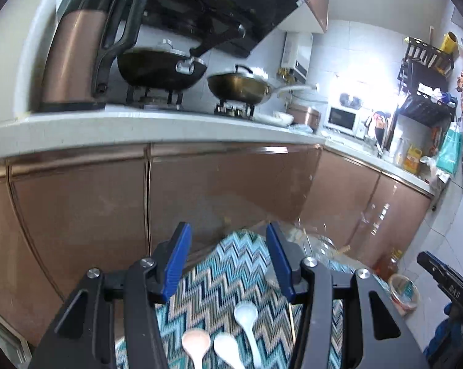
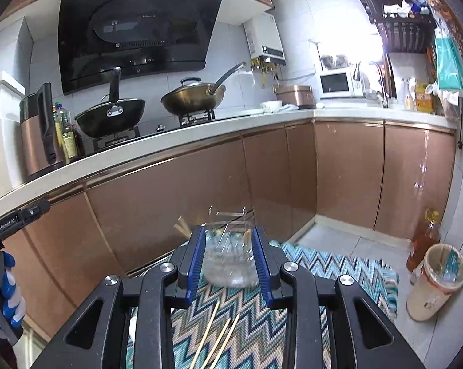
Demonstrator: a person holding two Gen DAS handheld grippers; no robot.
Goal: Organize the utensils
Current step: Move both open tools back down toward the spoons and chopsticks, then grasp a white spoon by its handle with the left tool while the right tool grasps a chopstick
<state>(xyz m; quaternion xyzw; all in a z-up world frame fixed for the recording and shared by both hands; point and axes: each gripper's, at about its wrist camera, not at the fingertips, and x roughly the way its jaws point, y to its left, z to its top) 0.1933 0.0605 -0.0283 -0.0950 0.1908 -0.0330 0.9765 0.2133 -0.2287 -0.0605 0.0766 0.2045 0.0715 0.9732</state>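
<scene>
Below the copper cabinets (image 2: 176,203), a zigzag mat (image 2: 320,267) covers the kitchen floor. Woks (image 2: 194,97) sit on the stove; a bin (image 2: 436,283) and oil bottle (image 2: 423,235) stand beside the mat. On it lie three spoons (image 1: 245,313), chopsticks (image 2: 222,338) and a clear jar (image 2: 228,258). Left gripper (image 1: 228,261) gapes, empty; right gripper (image 2: 228,264), narrower, frames the jar without visibly gripping it.

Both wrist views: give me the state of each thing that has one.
Left gripper: jaws open, empty.
Right gripper: jaws apart, nothing visibly gripped.
Clear container: upright on the mat, beyond the right jaws.
Spoons: three, lying loose on the mat.
Chopsticks: lying loose on the mat.
</scene>
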